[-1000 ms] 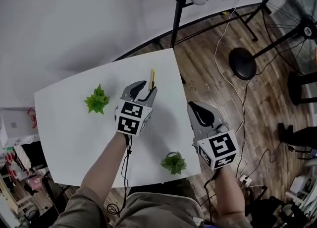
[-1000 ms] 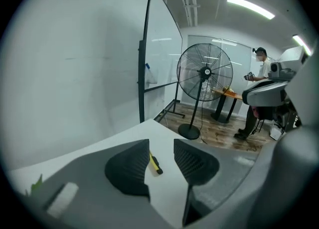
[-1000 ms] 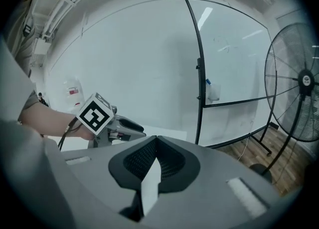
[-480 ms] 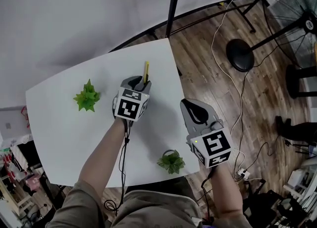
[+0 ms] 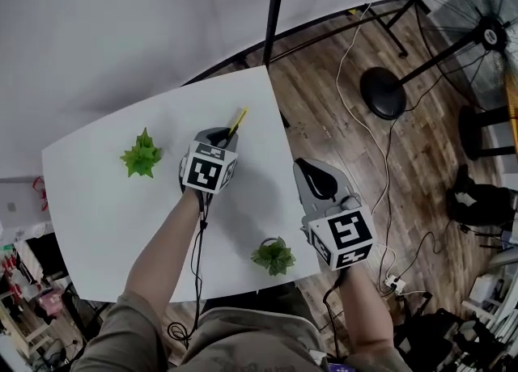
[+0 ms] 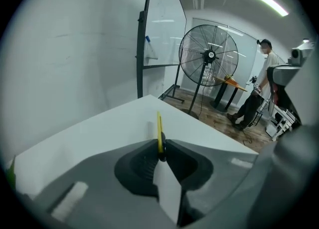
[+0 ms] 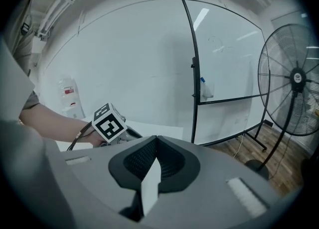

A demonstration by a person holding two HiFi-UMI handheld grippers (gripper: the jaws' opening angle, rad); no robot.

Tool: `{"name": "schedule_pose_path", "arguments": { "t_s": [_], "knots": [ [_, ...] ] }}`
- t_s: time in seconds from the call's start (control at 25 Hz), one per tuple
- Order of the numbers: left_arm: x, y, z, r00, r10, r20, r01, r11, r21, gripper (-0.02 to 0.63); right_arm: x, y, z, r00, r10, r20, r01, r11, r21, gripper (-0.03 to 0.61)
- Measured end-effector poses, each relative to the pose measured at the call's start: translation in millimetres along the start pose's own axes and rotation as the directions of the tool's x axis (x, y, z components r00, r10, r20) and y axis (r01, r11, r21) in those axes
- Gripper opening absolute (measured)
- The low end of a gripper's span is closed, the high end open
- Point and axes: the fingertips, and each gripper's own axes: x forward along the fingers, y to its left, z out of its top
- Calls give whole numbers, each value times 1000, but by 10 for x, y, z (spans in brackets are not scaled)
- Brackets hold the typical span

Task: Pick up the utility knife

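The left gripper has its jaws closed on the yellow utility knife, which juts out beyond them over the bench. The grasp looks made, so next comes a steady lift clear of the bench. The right gripper hangs beside the bench, jaws together and empty.

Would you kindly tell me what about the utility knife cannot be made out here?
- utility knife: the left gripper view shows only a thin yellow edge; the left gripper's jaws hide its rear.
- Head view: that gripper covers all but the tip; blade too small.
- Lifted off the table or not: unclear.
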Motion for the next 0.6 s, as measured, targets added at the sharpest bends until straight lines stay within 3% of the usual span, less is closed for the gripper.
{"name": "schedule_pose_path", "arguments": {
  "t_s": [0.4,0.6],
  "knots": [
    [-1208,-262,646,978,-3,207,-4,999,34,46,-594,22,693,993,-40,115,37,999,23,29],
    [-2003,-391,986,958,19,287,-59,990,131,46,-1037,206,1263,976,-35,217,41,999,-24,29]
  ]
}}
